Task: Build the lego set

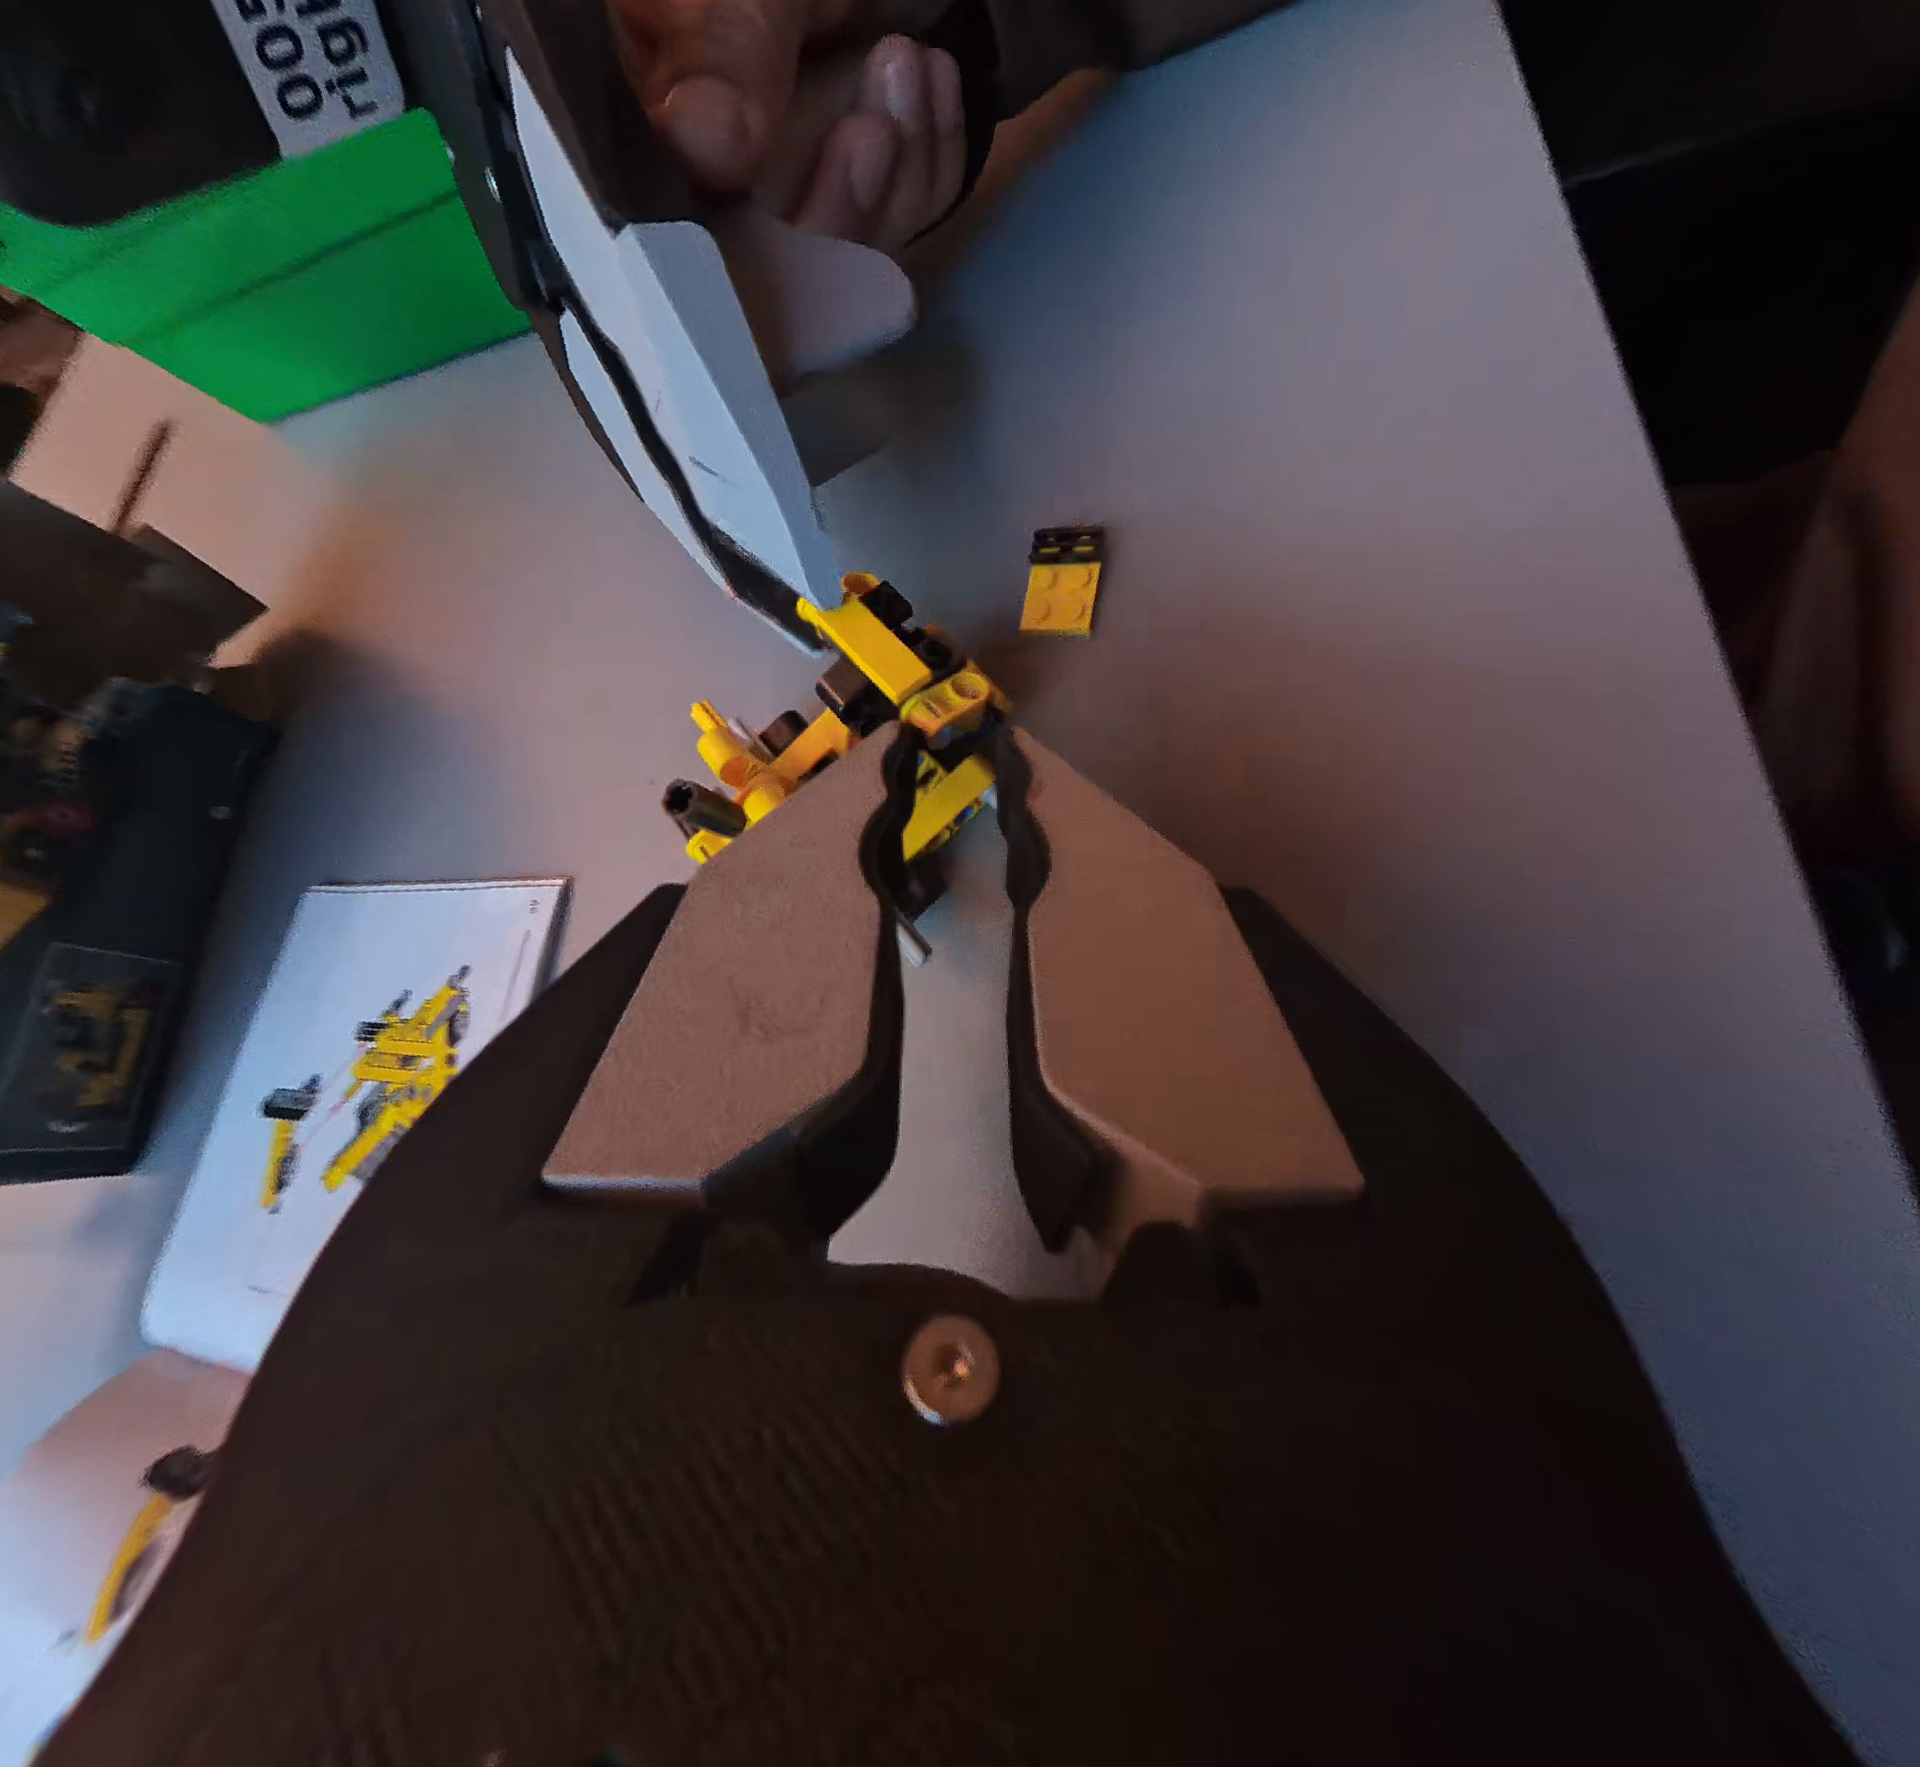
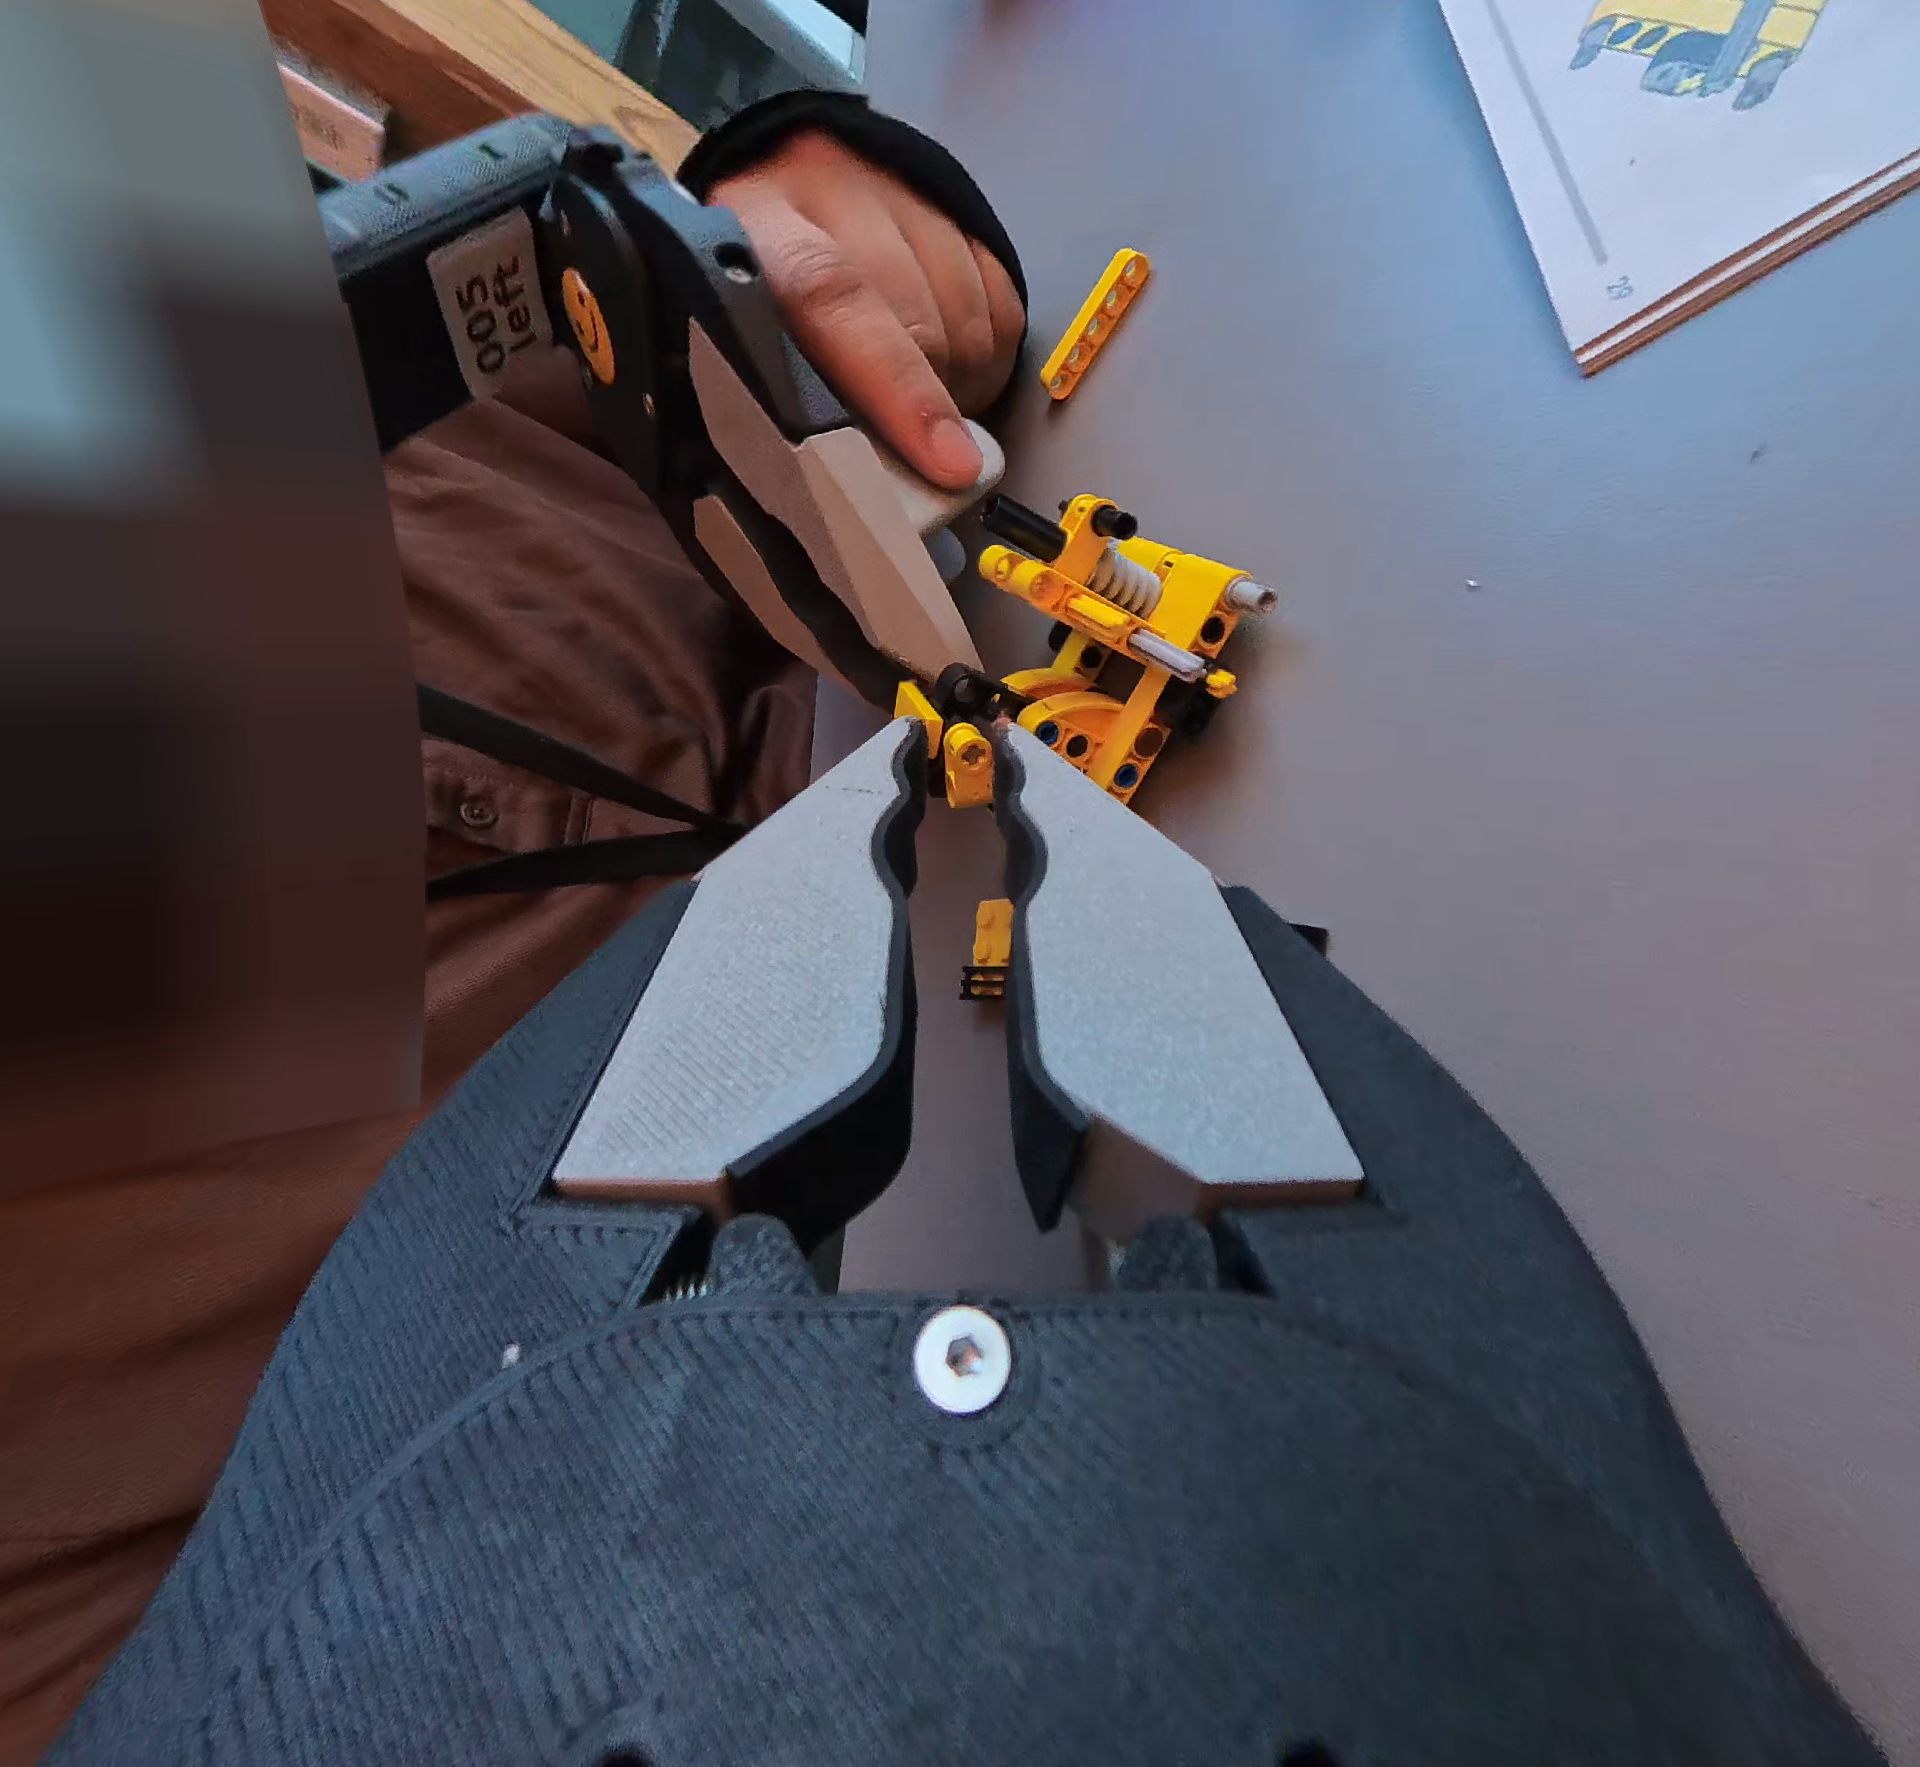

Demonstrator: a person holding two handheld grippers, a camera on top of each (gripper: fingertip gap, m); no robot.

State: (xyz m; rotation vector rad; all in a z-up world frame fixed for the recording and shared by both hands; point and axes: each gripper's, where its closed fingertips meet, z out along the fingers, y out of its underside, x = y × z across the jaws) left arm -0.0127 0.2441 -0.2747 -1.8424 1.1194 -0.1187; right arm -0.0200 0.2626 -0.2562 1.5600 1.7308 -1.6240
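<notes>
Left gripper (image 1: 951,751) pinches the model (image 1: 831,730) to steady it; right gripper (image 2: 956,761), from twelve o'clock, pinches its yellow connector (image 2: 966,761), likely seating it.

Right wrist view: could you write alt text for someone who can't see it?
A grey-fingered right gripper closes its jaws on a small yellow piece of a half-built yellow and black lego model on a grey table, while the left gripper grips it from the left.
</notes>
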